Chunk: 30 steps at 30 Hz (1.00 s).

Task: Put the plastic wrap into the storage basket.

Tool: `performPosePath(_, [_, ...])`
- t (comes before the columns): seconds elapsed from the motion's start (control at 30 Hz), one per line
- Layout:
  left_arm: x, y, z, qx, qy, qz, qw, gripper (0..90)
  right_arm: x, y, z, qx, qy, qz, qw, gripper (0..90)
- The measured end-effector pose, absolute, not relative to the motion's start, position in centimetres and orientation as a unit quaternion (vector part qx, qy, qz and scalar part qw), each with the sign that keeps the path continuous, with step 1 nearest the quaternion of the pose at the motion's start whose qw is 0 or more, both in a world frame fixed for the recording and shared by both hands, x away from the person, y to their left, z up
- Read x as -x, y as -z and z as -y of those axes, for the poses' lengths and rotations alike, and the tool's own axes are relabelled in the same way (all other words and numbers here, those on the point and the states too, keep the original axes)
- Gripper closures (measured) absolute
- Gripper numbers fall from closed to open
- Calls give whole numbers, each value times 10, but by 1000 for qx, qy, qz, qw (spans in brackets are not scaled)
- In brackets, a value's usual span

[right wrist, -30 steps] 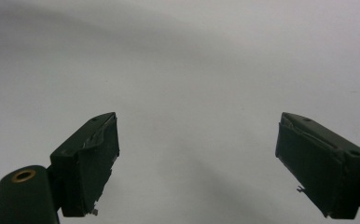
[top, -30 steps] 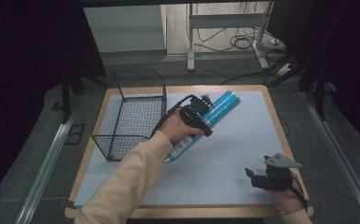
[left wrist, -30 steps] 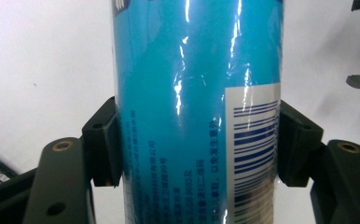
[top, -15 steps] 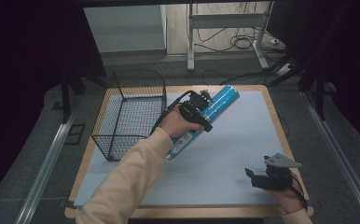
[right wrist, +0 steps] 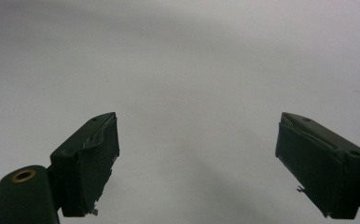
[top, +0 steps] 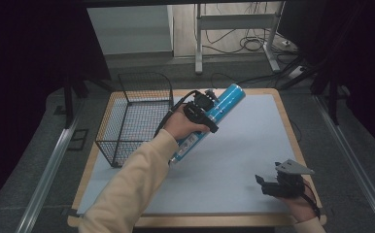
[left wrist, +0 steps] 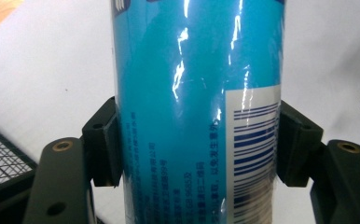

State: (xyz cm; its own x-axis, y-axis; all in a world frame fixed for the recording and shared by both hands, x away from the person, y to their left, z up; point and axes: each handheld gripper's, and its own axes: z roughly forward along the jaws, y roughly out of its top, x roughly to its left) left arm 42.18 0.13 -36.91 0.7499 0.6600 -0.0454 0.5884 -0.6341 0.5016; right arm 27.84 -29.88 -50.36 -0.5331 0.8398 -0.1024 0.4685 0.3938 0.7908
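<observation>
The blue can (top: 210, 121) you are working with is a long cylinder with small print and a white barcode panel on its wrapper, and it sits over the middle of the worktop (top: 234, 160), somewhat toward the far edge, slanting with its top end toward the far right corner and its lower end toward you. Whether that lower end touches the surface cannot be told. Your left hand-held gripper (top: 201, 112) has it clamped about midway along its length; in the left gripper view both black pads (left wrist: 104, 142) press flat against opposite sides of the can (left wrist: 192, 116), so the jaws are closed on it as far as its width allows. Just beside the can, toward the far left corner of the worktop, stands the black wire basket (top: 136, 116). Well apart from all this, your right hand-held gripper (top: 265, 183) rests near the near right corner; in the right gripper view its jaws stand wide apart over the pale worktop (right wrist: 192, 70) with nothing between them.
</observation>
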Motion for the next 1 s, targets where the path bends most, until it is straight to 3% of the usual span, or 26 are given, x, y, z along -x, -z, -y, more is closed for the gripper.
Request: performPosePath(1.0, [-438, 326, -12, -893, -94, -361, 252, 318, -278, 503, 300, -413, -369, -793, 253, 137])
